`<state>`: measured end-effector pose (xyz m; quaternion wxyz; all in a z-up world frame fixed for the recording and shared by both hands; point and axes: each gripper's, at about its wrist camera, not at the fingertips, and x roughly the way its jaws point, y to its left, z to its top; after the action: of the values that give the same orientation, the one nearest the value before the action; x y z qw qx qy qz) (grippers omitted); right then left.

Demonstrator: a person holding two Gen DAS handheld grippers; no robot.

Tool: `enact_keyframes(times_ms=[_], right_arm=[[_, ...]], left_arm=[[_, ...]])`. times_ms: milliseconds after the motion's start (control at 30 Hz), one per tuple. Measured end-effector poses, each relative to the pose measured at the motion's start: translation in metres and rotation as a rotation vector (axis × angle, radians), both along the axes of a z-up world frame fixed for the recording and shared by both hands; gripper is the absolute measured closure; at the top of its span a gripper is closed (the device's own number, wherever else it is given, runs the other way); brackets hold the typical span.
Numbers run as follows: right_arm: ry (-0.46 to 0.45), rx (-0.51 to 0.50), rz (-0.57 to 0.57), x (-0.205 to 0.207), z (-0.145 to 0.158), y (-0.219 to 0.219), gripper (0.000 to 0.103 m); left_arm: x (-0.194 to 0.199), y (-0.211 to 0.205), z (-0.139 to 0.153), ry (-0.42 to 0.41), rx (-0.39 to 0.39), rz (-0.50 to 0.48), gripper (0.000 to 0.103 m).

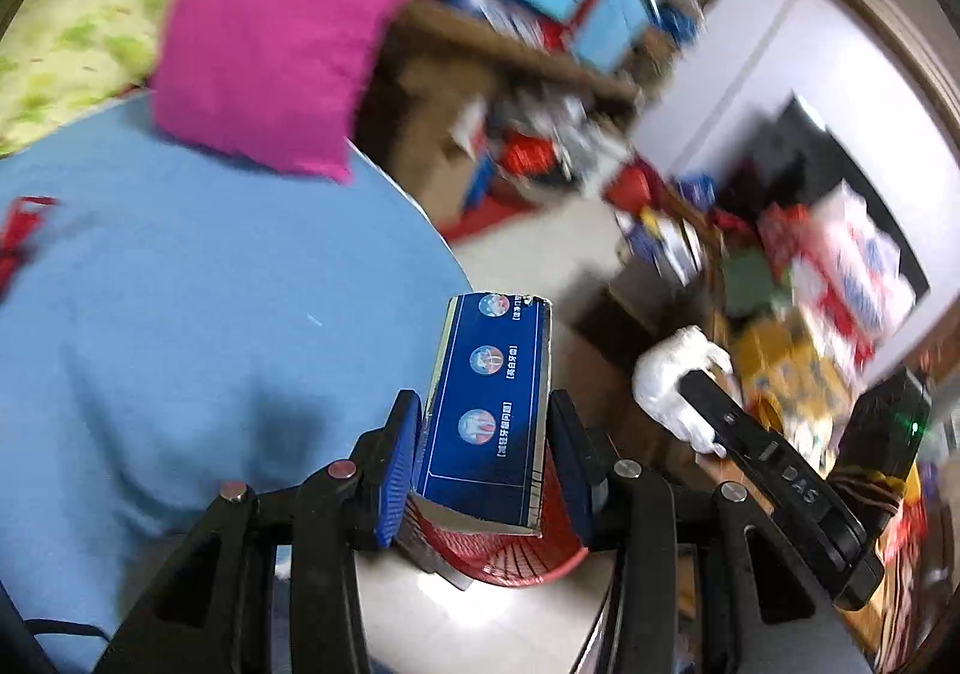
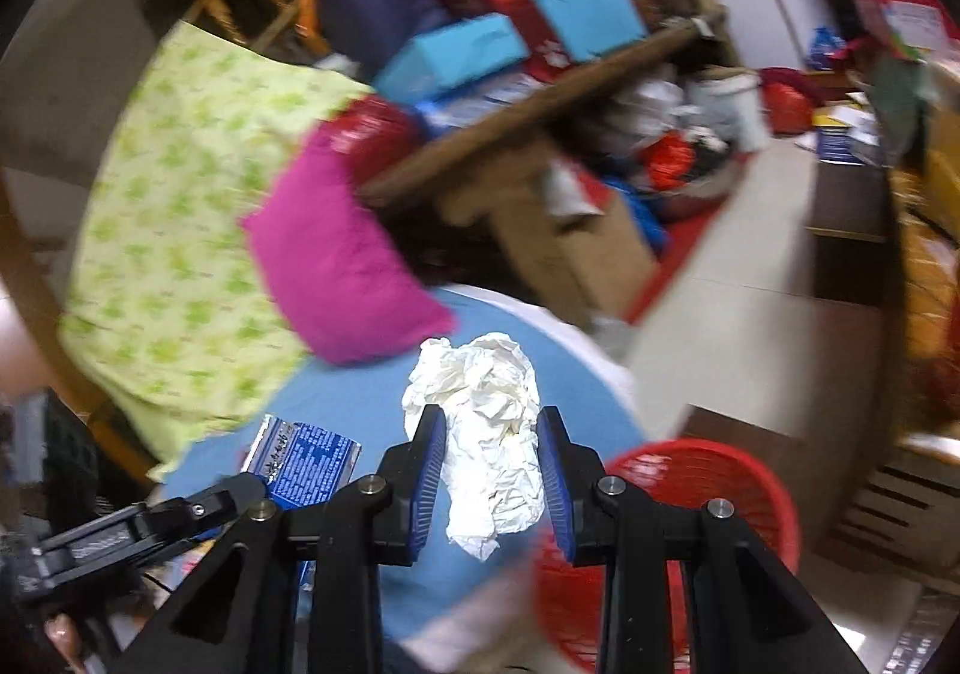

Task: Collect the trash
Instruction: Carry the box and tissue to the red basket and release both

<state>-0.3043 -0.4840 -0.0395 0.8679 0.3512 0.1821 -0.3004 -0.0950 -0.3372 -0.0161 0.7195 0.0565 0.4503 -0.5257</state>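
So the left tongs [image 1: 486,464] are clamped on a blue toothpaste box [image 1: 489,410], blue pads pressing on both long sides, and the box sticks out forward past the tips with its far end torn open. Right under it, showing between and below the tips, is the red basket [image 1: 510,554], sitting on the pale floor [image 1: 540,254] just off the curved edge of the blue desk [image 1: 150,314]. The right tongs [image 2: 492,470] are nearly closed, squeezing a crumpled white tissue wad [image 2: 489,422] that bulges up and out beyond the tips, hanging over the desk's [image 2: 360,404] near edge. From that side the red basket [image 2: 708,488] is just to the right of the tongs, down on the floor right beside the desk's edge. The other pair of tongs with the box [image 2: 300,464] shows at lower left in the right wrist view, over the desk too, and the left wrist view catches the tissue [image 1: 672,374] in the right pair off to its right. Further back on the desk a magenta pillow [image 1: 282,32] lies near the far edge, touching a green-patterned cloth [image 2: 180,224]. Beyond that it's a blurry pile of boxes and bags on a wooden shelf [image 2: 540,98], can't make out much there.
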Motion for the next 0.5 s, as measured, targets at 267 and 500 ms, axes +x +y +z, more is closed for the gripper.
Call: enact_keyframes(times_ms=[267,500], right_arm=[[0.113,0.226,-0.100,-0.027,-0.094,-0.048,0.069],[0.129,0.297,-0.135,-0.044,-0.119,-0.054,0.067]], left_arm=[[-0.033,-0.081,-0.082,0.062,0.216,-0.139,0.058],[-0.046,-0.104,-0.106,0.012,0.302,-0.156,0.058]])
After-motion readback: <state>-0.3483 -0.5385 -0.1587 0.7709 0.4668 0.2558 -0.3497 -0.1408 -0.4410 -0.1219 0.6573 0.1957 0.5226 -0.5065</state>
